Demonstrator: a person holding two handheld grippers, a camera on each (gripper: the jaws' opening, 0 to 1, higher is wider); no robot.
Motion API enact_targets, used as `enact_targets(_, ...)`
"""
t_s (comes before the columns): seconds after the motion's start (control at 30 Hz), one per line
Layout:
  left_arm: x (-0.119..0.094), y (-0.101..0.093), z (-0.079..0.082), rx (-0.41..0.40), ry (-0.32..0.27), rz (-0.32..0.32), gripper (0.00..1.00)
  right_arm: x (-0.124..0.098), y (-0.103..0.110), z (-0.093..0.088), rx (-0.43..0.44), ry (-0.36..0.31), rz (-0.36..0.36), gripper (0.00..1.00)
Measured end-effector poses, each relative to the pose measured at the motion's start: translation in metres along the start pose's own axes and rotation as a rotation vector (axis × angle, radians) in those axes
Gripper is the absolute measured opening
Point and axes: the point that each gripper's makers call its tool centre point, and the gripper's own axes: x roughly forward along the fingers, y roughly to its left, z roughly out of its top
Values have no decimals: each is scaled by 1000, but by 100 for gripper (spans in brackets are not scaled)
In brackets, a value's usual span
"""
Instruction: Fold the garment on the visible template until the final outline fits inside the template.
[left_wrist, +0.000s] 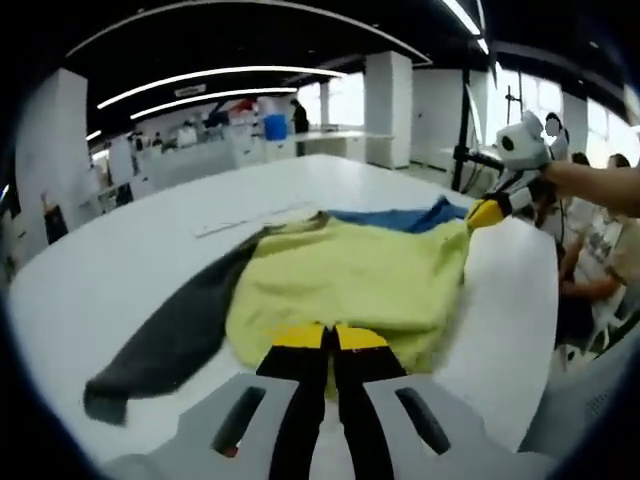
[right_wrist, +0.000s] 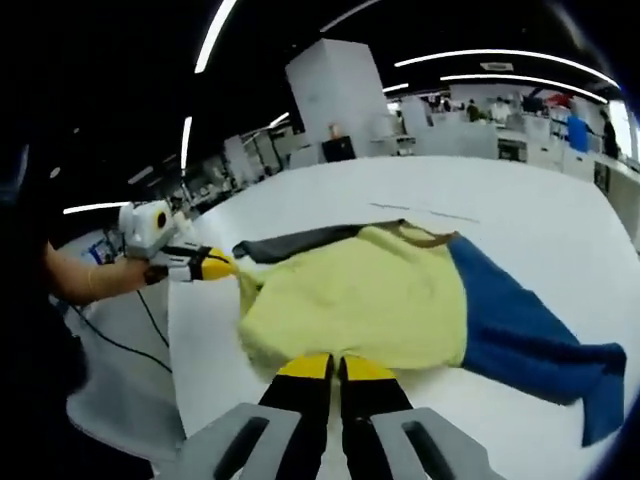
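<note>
Tongs, left (left_wrist: 331, 338) and right (right_wrist: 335, 368), each pinch the yellow garment (left_wrist: 350, 280); blue sleeve (right_wrist: 530, 345) fully visible in right gripper view.

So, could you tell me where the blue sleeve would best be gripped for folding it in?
Probably at its cuff end, coming from the outer table side: the blue sleeve lies flat and splayed away from the yellow body, with its end free.

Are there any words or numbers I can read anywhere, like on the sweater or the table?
None can be read.
The garment, yellow with a grey and a blue sleeve, shows no print.
The white table has only faint lines, no letters.
Signs in the far room are too small and blurred.
</note>
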Motion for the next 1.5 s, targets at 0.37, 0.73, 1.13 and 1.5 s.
enact_targets(0.37, 32, 42, -10, -157, 13, 62, 0, 35, -48, 6, 60, 52, -133, 0)
enact_targets(0.73, 45, 54, -32, -195, 62, 87, 0, 53, -79, -10, 96, 100, -223, 0)
enact_targets(1.13, 38, 59, -38, -210, 48, 69, 18, 41, -79, -10, 73, 106, -280, 24)
enact_targets(1.5, 26, 52, -48, -150, 86, 8, 21, 26, -55, -33, 98, 167, -332, 38)
